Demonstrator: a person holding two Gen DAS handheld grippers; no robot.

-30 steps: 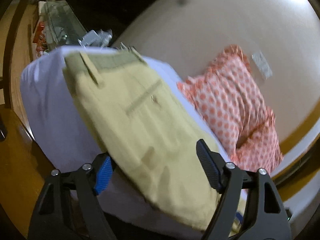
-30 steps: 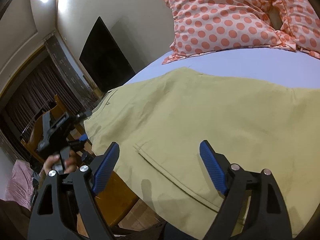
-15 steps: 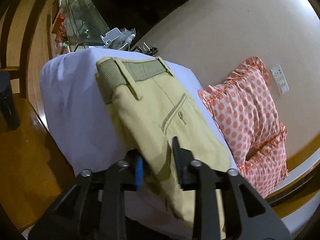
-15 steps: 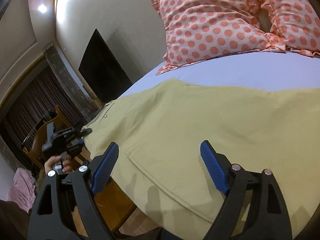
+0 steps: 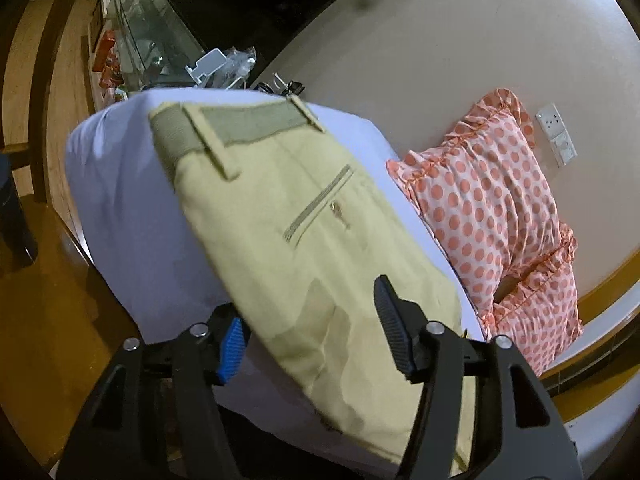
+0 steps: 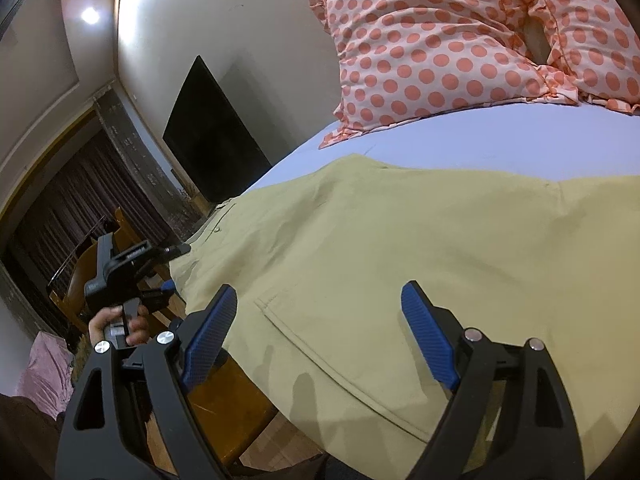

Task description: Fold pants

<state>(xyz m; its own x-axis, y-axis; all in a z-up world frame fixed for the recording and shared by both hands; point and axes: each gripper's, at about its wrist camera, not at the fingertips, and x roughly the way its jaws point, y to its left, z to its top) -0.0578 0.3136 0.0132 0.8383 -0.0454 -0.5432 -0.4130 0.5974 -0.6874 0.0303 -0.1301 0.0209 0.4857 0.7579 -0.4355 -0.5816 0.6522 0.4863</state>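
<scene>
My left tongs (image 5: 310, 338) apart again — were pinched near pants (image 5: 288, 216) edge half second ago, so edge released, no fold carried. Right tongs (image 6: 318, 332) apart, hovering over fabric. Pants flat on bed (image 5: 128, 216), long axis 11-to-5, waistband (image 5: 240, 124) toward 11 o'clock.

the left wrist view looks close along the pants (image 5: 304, 248) from the bed (image 5: 132, 216) edge toward the waistband and wall, while the right wrist view faces across the same pants (image 6: 400, 248) toward the pillow (image 6: 440, 48), catching the left hand-held gripper (image 6: 170, 266).
</scene>
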